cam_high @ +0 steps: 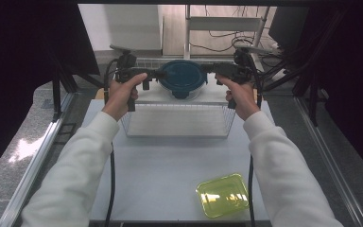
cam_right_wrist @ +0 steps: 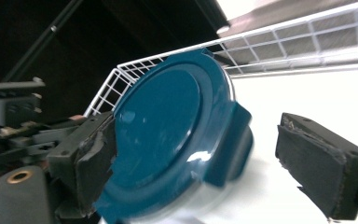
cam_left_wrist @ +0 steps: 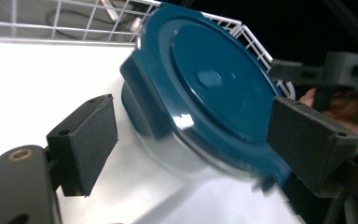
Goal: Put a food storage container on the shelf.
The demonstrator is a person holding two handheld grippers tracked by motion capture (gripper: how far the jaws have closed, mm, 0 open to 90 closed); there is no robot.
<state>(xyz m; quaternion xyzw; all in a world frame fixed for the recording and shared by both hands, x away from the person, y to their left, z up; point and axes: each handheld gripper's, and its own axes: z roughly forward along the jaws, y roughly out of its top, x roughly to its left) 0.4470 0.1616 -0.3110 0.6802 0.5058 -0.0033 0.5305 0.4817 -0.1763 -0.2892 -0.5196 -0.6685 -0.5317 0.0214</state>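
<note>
We read no brand, label or writing anywhere. A round container (cam_high: 182,78) with a dark teal lid and clear body sits at the far end of a white wire basket (cam_high: 178,124), which stands on the pale grey tabletop (cam_high: 170,175). Our left gripper (cam_high: 152,74) reaches the container from its left side and our right gripper (cam_high: 211,69) from its right. In the left gripper view the fingers (cam_left_wrist: 86,140) are spread wide around the container's side clasp, pads apart from it. In the right gripper view the fingers (cam_right_wrist: 319,161) are likewise released, flanking the opposite clasp. Nearer us than the basket, a yellow-green lid (cam_high: 223,195) lies flat. Beyond the basket we see pale wall, dangling cables and dark curtains at both sides.
</note>
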